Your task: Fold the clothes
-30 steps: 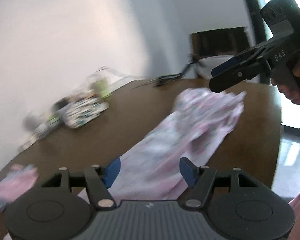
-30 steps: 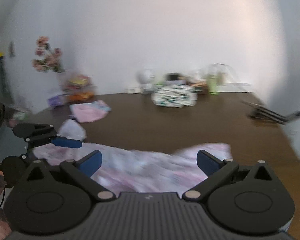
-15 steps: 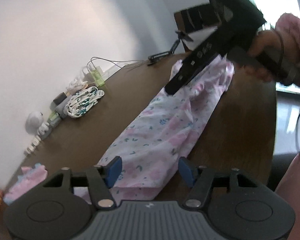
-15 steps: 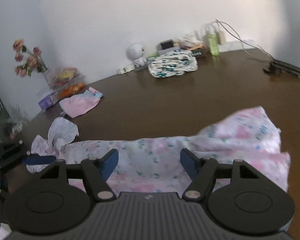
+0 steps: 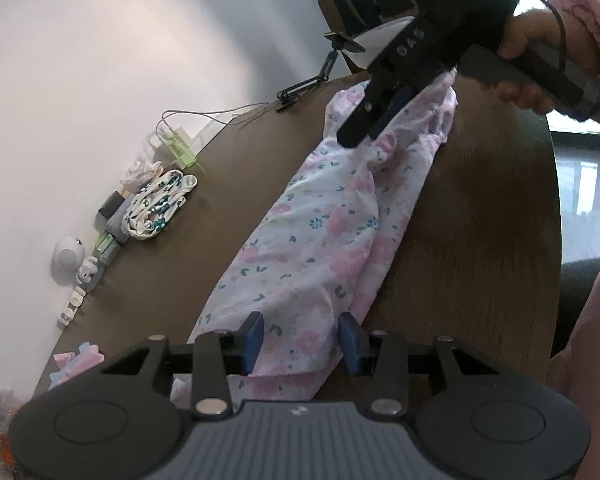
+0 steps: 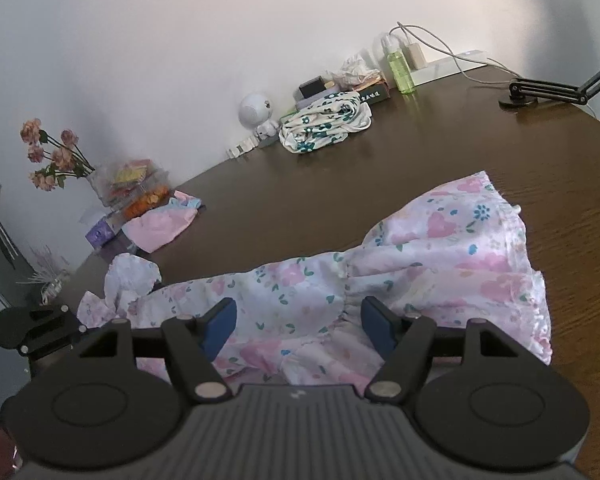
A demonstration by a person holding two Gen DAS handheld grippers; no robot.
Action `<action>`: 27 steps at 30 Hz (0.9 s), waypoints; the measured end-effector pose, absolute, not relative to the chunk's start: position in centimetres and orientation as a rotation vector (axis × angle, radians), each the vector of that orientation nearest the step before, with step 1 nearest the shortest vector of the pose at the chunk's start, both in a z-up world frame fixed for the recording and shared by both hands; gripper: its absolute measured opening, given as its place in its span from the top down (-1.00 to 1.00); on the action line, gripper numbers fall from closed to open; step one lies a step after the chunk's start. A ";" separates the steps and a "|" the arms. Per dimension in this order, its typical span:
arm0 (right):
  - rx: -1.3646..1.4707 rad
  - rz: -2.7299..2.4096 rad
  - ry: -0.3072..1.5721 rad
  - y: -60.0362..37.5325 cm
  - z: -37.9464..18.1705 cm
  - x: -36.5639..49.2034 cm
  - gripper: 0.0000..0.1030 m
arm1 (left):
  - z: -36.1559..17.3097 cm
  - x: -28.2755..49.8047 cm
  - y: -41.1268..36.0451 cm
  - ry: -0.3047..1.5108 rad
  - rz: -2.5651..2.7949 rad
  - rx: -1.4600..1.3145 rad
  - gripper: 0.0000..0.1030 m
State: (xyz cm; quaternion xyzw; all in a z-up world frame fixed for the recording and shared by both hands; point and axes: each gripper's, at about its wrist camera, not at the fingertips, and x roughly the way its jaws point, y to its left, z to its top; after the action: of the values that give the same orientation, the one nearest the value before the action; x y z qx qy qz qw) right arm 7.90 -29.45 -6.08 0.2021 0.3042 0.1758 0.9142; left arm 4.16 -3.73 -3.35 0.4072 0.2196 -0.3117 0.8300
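A white garment with pink flowers (image 5: 308, 240) lies stretched out long on the dark wooden table (image 5: 480, 240). My left gripper (image 5: 302, 340) straddles its near end. Its jaws are closing, with cloth between the blue pads, which stand clear of it. At the far end a person's hand (image 5: 532, 40) holds my right gripper (image 5: 376, 120) low over the gathered part. In the right wrist view the right gripper (image 6: 298, 330) stands open over the garment (image 6: 440, 256), its pads on either side of the gathered seam and not pinching it.
Along the wall stand a folded white and teal garment (image 6: 324, 124), a green bottle (image 6: 400, 68), a white toy robot (image 6: 256, 112) and a black clamp arm (image 6: 540, 90). A pink cloth (image 6: 160, 228), a crumpled white cloth (image 6: 132, 276) and flowers (image 6: 52, 160) lie left. The table edge (image 5: 554, 184) runs close beside the garment.
My left jaws have narrowed around the near end. The right gripper has come down onto the far end, narrowed from its widest, and both wrists have rolled.
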 end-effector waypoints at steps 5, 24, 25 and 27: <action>0.411 0.373 0.633 -29.6 -6.2 7.5 -0.37 | -3.7 4.4 -4.0 0.469 -0.648 0.895 0.70; 0.191 0.377 0.654 -27.9 -6.4 6.5 -0.55 | -3.7 4.0 -1.8 0.472 -0.497 0.877 0.70; 0.179 0.381 0.653 -27.8 -6.2 6.4 -0.59 | -3.0 4.2 -1.1 0.478 -0.486 0.817 0.35; 0.194 0.396 0.636 -27.9 -5.7 6.1 -0.60 | -1.4 4.4 1.0 0.464 -0.462 0.666 -0.30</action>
State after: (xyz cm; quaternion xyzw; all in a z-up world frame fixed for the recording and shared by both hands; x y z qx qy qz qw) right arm 6.13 -27.93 -5.68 0.0946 0.3100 0.1932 0.9261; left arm 4.35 0.96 -1.36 0.3210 0.2235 -0.2227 0.8930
